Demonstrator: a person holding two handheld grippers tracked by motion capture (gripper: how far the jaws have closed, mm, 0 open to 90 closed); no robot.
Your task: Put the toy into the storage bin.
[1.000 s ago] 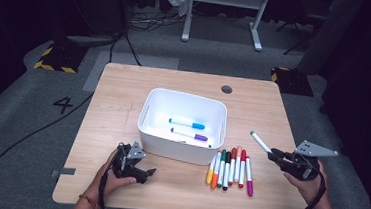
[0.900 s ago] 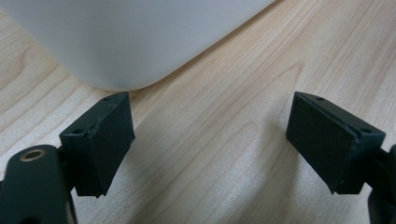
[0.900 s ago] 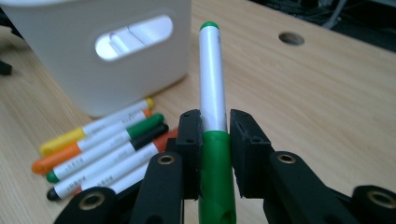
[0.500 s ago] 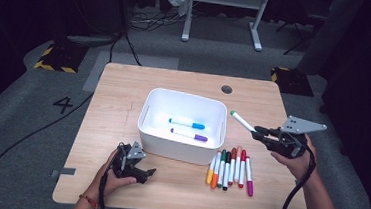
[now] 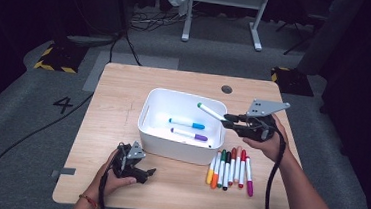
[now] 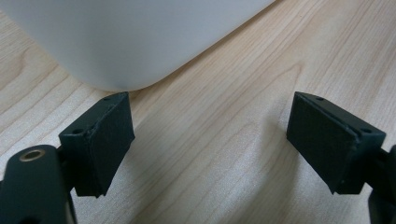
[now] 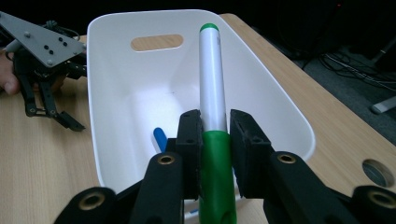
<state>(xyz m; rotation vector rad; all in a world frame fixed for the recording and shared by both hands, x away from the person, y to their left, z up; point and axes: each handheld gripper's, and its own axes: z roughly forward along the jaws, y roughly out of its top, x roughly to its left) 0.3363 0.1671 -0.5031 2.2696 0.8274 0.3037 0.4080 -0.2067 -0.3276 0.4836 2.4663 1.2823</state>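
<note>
The left tool (image 5: pixel 140 171) rests on the worktop (image 5: pixel 124 94), jaws wide and empty, at 7 o'clock from the white bin (image 5: pixel 157 132). The right tool (image 5: pixel 228 120) clamps a green marker (image 5: pixel 211 112) over the bin's 3 o'clock rim, bare wood beyond.

We note even overhead light on the table (image 5: pixel 124 89), dark surroundings, glare inside the white bin (image 7: pixel 140 100), near jaws soft-focused.
</note>
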